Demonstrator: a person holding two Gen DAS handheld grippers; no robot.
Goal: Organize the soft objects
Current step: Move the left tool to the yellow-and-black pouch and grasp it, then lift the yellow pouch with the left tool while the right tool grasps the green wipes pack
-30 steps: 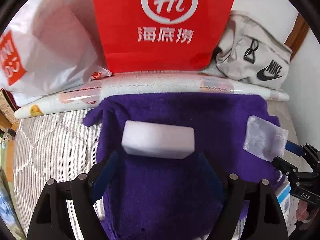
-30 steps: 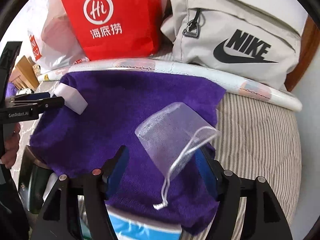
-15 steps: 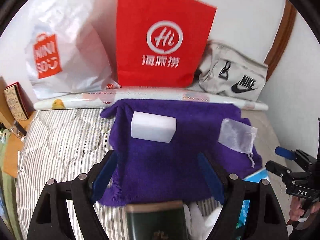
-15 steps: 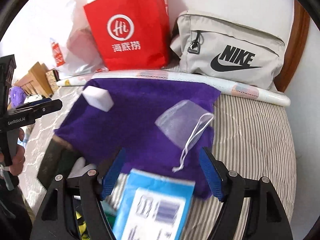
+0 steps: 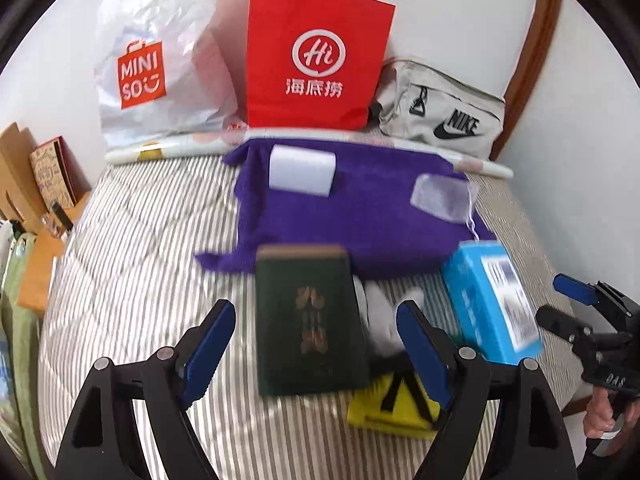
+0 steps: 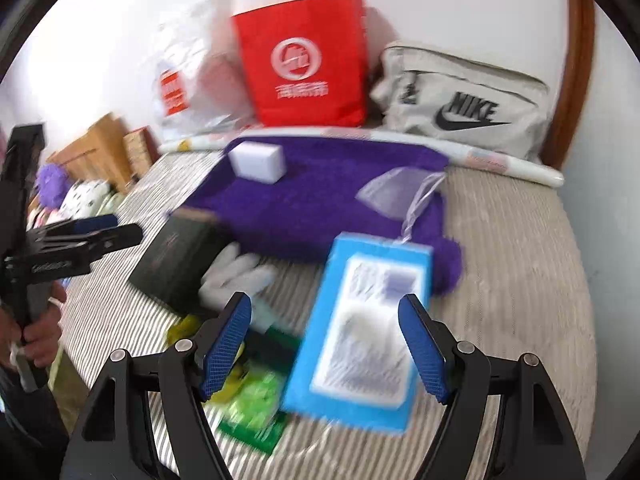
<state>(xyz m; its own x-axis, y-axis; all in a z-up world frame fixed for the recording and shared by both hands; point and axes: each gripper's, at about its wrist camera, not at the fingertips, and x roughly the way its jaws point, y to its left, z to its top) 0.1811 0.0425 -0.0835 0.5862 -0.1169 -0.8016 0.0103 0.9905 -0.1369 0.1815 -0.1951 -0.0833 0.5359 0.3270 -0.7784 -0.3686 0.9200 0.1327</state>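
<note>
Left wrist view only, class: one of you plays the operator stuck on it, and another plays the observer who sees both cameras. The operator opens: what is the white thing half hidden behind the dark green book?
Observer: In the right wrist view it is a white fabric glove with its fingers spread. It lies on the striped bedcover between the dark green book and the blue cardboard box.
Operator: Is anything soft beyond my left edge?
Observer: Yes, a fuzzy purple ball sits by the brown wooden boxes.
Operator: Is anything hidden near the blue box?
Observer: A shiny green packet lies at its near left corner.
</note>
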